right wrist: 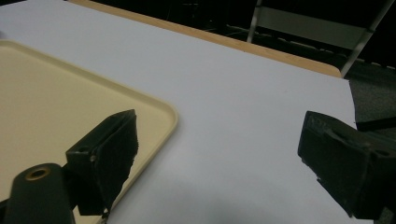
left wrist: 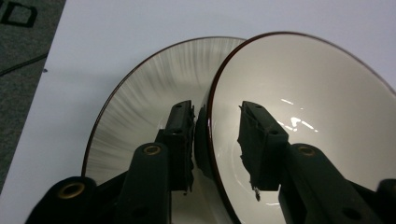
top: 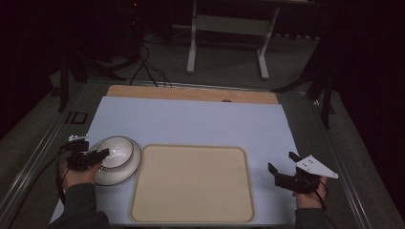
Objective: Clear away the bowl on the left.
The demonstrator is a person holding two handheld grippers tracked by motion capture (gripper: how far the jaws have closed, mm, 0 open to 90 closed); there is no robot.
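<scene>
Bowl rim between left jaws; right gripper idle and spread.
Table (top: pixel 191 121), covered by a pale sheet, carries a beige tray (top: pixel 192 183) at centre front. Just left of the tray sits a white plate (top: pixel 125 171) with a dark rim, and a white bowl (top: pixel 117 150) rests on it, tilted. Left gripper (top: pixel 95 156) straddles the bowl's near rim: in the left gripper view one jaw stands outside the wall over the plate (left wrist: pixel 140 107), the other inside the bowl (left wrist: pixel 317 93), with gaps visible on both sides, so pads not yet pressing. Right gripper (top: pixel 282 167) hovers right of the tray, jaws wide apart, nothing between them, well apart from the bowl.
</scene>
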